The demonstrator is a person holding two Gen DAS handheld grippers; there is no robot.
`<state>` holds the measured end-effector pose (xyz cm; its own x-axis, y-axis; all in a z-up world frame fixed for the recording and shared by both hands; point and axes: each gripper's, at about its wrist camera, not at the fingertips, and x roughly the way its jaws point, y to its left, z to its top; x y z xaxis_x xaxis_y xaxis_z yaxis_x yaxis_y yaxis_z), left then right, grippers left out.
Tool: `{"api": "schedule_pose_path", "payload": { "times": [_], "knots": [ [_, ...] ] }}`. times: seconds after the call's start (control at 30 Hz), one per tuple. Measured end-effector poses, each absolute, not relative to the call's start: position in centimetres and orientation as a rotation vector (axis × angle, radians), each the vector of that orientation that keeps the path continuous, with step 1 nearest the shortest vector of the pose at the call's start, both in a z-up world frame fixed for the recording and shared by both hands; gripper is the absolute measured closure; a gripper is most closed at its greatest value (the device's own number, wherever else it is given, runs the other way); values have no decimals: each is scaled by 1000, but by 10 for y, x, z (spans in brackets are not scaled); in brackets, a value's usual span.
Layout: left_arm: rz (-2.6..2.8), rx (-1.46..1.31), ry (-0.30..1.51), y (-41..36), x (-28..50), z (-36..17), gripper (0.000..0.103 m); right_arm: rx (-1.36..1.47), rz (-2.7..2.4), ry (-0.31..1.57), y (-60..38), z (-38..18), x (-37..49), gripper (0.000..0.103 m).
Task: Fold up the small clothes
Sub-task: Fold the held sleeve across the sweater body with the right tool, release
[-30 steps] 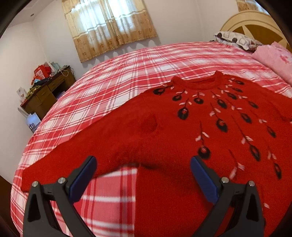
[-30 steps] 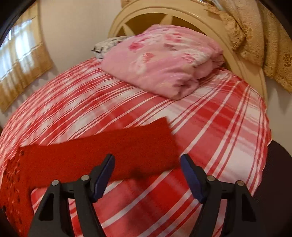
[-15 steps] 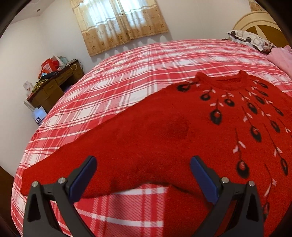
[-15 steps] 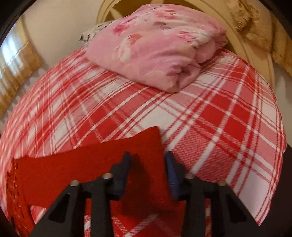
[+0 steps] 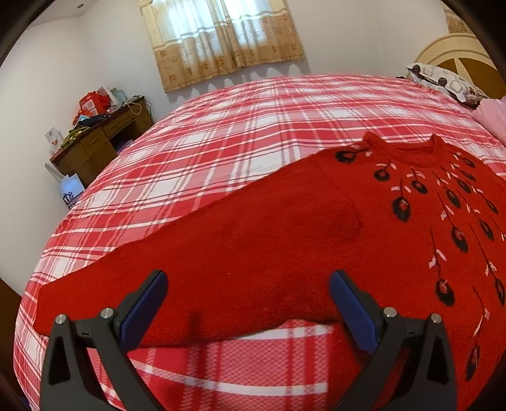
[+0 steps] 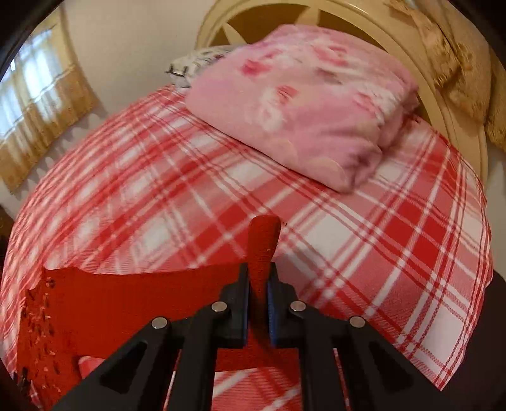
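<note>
This is looking like a bedroom in a home. A wide bed (image 5: pixel 240 132) with a red-and-white plaid cover is filling most of both views, and its cream arched headboard (image 6: pixel 332 12) is rising at the top of the right wrist view. A folded pink floral blanket (image 6: pixel 303 104) and a patterned pillow (image 5: pixel 442 82) are lying at the head end. Tan lace curtains (image 5: pixel 221 38) are hanging over a bright window at the top centre of the left wrist view, and a dark wooden desk (image 5: pixel 98 142) piled with clutter is standing at the left against white walls.

Soft window daylight, fisheye-warped edges
</note>
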<state>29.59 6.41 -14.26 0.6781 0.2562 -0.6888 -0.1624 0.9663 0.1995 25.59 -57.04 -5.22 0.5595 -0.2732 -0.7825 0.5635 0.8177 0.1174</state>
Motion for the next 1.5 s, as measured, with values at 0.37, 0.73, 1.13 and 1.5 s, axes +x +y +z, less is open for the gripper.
{"api": "schedule_pose_path", "payload": {
  "times": [0.37, 0.73, 1.13, 1.5],
  "knots": [
    [292, 105, 788, 97, 291, -143, 0, 302, -350, 791, -491, 0, 285, 95],
    [355, 80, 763, 133, 284, -139, 0, 236, -208, 727, -413, 50, 313, 95],
    [418, 47, 764, 171, 274, -146, 0, 139, -60, 659, -322, 97, 337, 95],
    [393, -4, 760, 179, 266, -155, 0, 67, 75, 647, -233, 110, 362, 95]
  ]
}}
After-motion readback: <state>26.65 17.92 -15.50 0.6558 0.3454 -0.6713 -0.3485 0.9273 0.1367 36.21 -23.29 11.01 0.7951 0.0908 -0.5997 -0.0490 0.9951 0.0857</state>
